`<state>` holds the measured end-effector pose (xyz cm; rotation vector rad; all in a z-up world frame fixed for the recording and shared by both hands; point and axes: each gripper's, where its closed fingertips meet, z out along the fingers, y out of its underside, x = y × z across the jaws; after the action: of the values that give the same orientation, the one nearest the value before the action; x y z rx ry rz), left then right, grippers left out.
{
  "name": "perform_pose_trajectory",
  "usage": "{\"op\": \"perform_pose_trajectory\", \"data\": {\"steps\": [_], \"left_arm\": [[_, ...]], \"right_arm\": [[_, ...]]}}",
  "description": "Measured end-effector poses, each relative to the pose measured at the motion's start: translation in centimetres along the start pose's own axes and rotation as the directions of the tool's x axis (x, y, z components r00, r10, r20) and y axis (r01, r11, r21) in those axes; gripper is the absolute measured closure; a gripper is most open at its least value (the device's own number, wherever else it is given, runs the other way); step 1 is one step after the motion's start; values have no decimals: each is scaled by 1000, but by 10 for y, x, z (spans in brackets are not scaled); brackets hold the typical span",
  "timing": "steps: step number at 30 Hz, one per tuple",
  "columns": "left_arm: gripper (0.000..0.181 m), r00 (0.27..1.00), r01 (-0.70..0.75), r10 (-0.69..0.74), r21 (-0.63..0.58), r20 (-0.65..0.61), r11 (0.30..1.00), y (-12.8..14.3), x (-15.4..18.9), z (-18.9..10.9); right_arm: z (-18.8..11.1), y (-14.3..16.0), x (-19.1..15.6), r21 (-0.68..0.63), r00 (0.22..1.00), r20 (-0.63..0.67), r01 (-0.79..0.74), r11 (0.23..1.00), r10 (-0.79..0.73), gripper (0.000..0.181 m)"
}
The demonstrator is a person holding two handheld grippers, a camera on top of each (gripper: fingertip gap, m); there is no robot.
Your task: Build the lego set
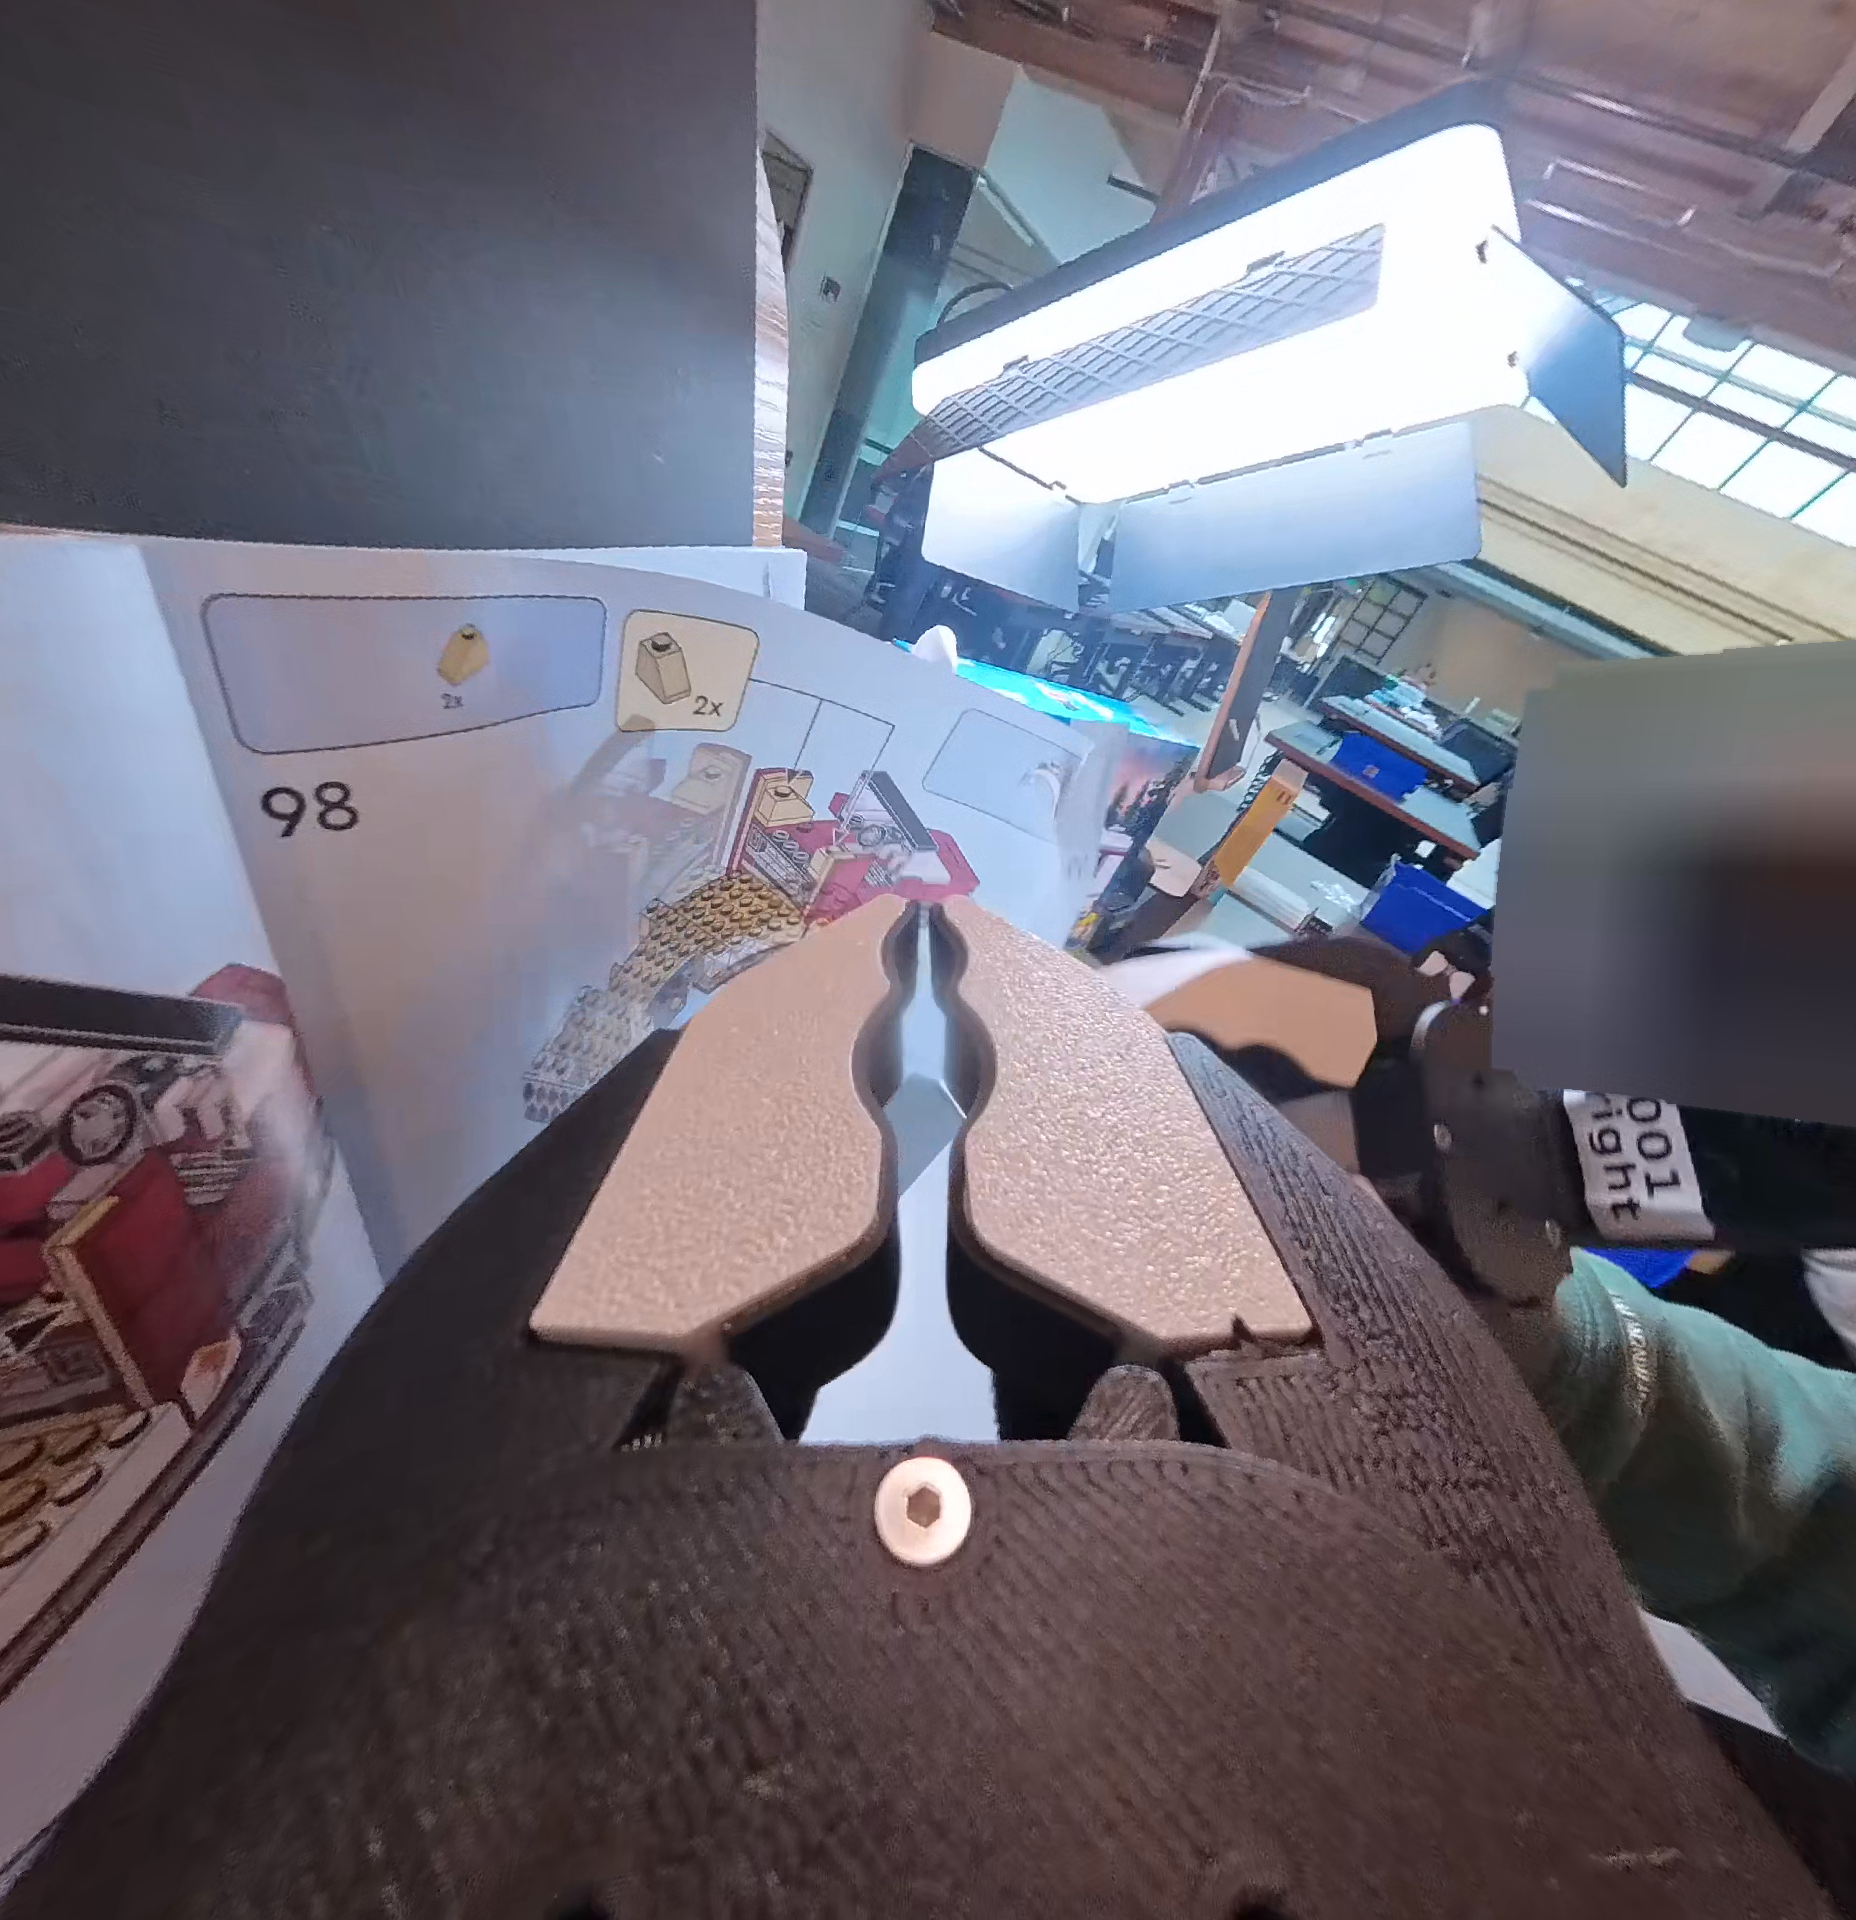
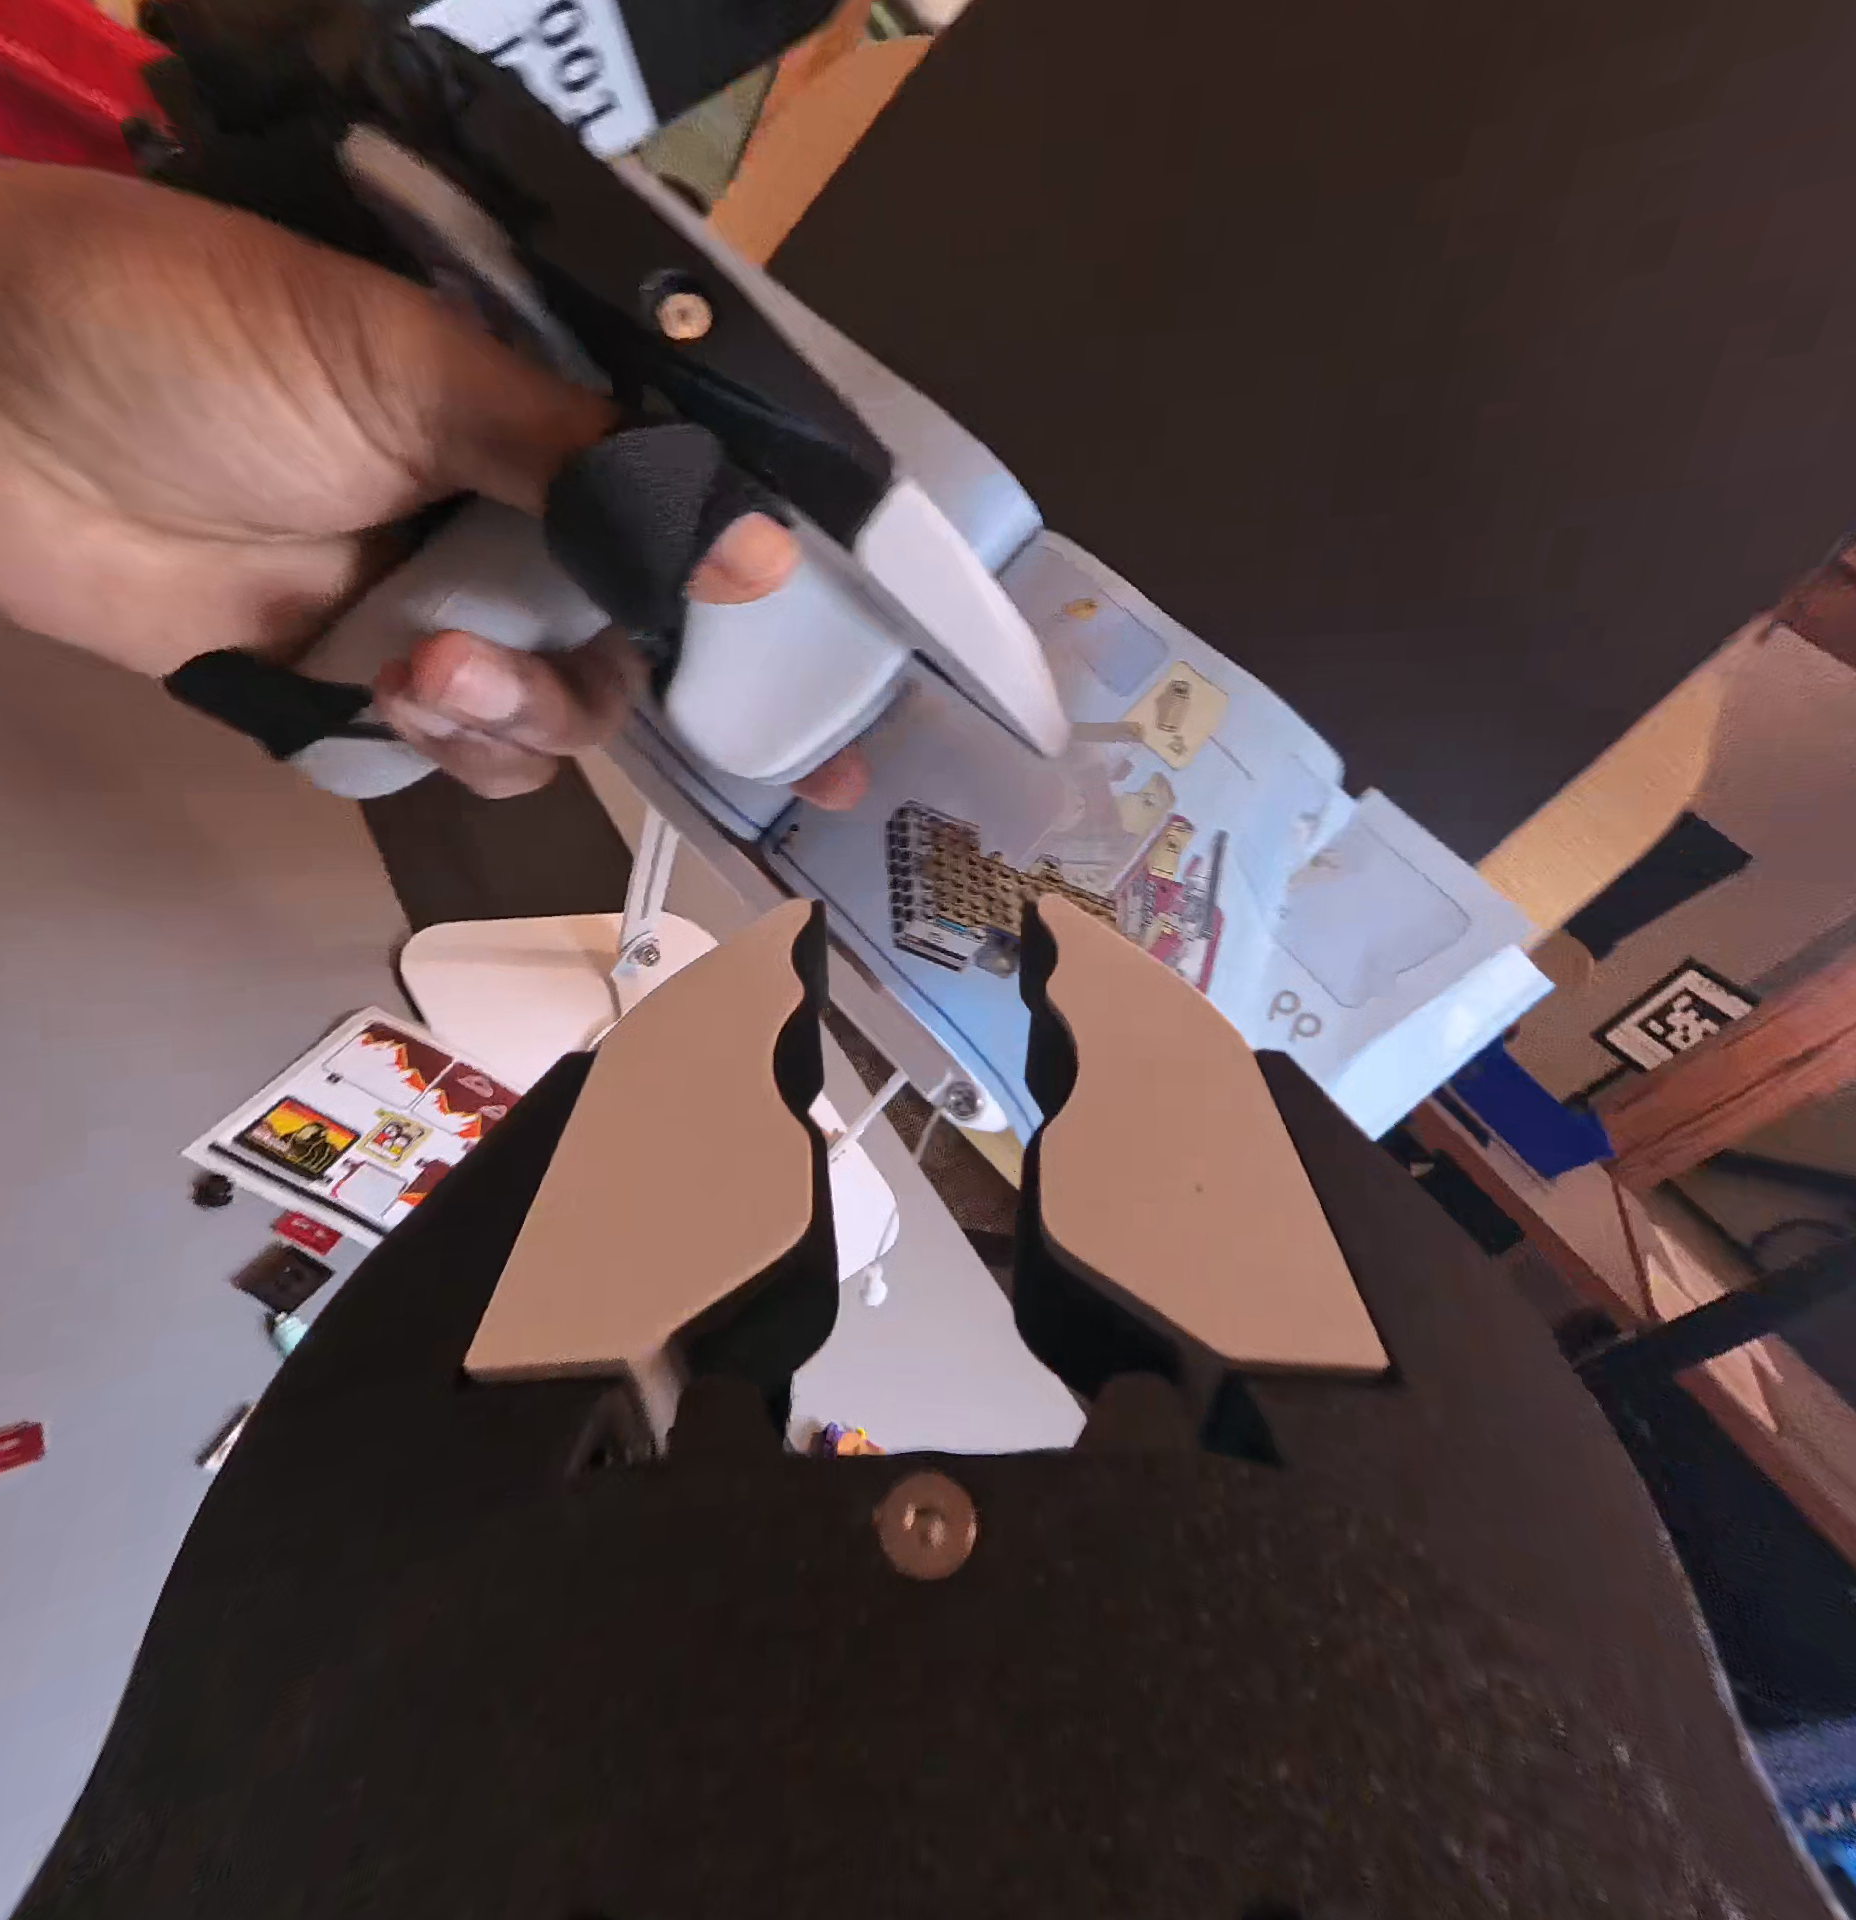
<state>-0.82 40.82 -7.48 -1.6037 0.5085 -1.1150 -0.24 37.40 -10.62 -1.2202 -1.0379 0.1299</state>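
Left wrist view is showing the left gripper [image 1: 924,914] with its tan fingers [image 1: 758,1122] pressed nearly together, seemingly clenching the edge of a page of the instruction booklet [image 1: 436,831], though the pinch itself is hard to see. The booklet is standing open just ahead of and to the left of the jaws, its printed drawing of a red and tan model lying right behind the fingertips. Off to the right, the other gripper is showing partly, with a green sleeve [image 1: 1734,1475] below it and a bright light panel [image 1: 1236,343] hanging overhead. In the right wrist view, the right gripper [image 2: 924,935] is standing with its jaws released and holding nothing. The booklet [image 2: 1319,935] is lying just beyond the tips, tilted on a white stand [image 2: 529,977]. A hand [image 2: 228,416] is gripping the left gripper [image 2: 1049,727] above, whose tips are touching the page. A sticker sheet [image 2: 352,1122] and small loose pieces [image 2: 280,1278] are lying on the white table [image 2: 124,935] to the left.
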Motion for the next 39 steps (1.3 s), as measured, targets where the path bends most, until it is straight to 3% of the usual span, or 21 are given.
{"op": "perform_pose_trajectory", "data": {"steps": [2, 5, 6, 7, 8, 12, 17, 27, 29, 31, 33, 36, 39], "left_arm": [[175, 1000, -27, 27, -9, 12, 1000, 3, 2, 0], [175, 997, -71, 71, -18, 25, 997, 7, 7, -4], [175, 996, -84, 85, -18, 28, 996, 9, 8, -5], [175, 995, -98, 99, -22, 33, 995, 10, 9, -5], [175, 993, -111, 113, -30, 41, 993, 11, 9, -6], [175, 985, -154, 157, -48, 66, 987, 12, 8, -15], [172, 980, -174, 178, -49, 83, 983, 8, 7, -23], [133, 984, -158, 163, -71, 72, 985, 14, 27, -14], [144, 982, -161, 167, -70, 91, 984, 15, 27, -17], [165, 979, -180, 184, -55, 86, 982, 14, 30, -26], [174, 977, -192, 195, -51, 81, 980, 16, 31, -37], [180, 975, -209, 211, -33, 71, 977, 14, 32, -61], [180, 965, -238, 242, -47, 99, 970, 8, 23, -89]], "right_arm": [[-3, 5, 29, 19, 991, -111, -67, 998, 69, 127], [-11, 25, 88, 86, 917, -310, -236, 968, 251, 96], [-4, 42, 99, 58, 889, -311, -334, 941, 335, 106], [8, 62, 98, -18, 871, -244, -443, 896, 426, 164], [19, 71, 88, -77, 855, -136, -513, 855, 501, 181], [28, 54, 87, -4, 885, -119, -455, 891, 451, 181], [29, 41, 65, -10, 908, -61, -416, 909, 414, 181], [11, -7, 3, 34, 978, 5, -207, 978, 207, 181], [9, -15, -13, 50, 990, 13, -141, 989, 141, 181], [6, -22, -27, 69, 994, 34, -103, 992, 101, 179], [4, -29, -47, 89, 990, 114, -99, 991, 88, 165], [-5, -42, -75, 127, 943, 300, -187, 974, 142, 147], [-8, -51, -64, 154, 894, 362, -337, 929, 265, 146]]}}
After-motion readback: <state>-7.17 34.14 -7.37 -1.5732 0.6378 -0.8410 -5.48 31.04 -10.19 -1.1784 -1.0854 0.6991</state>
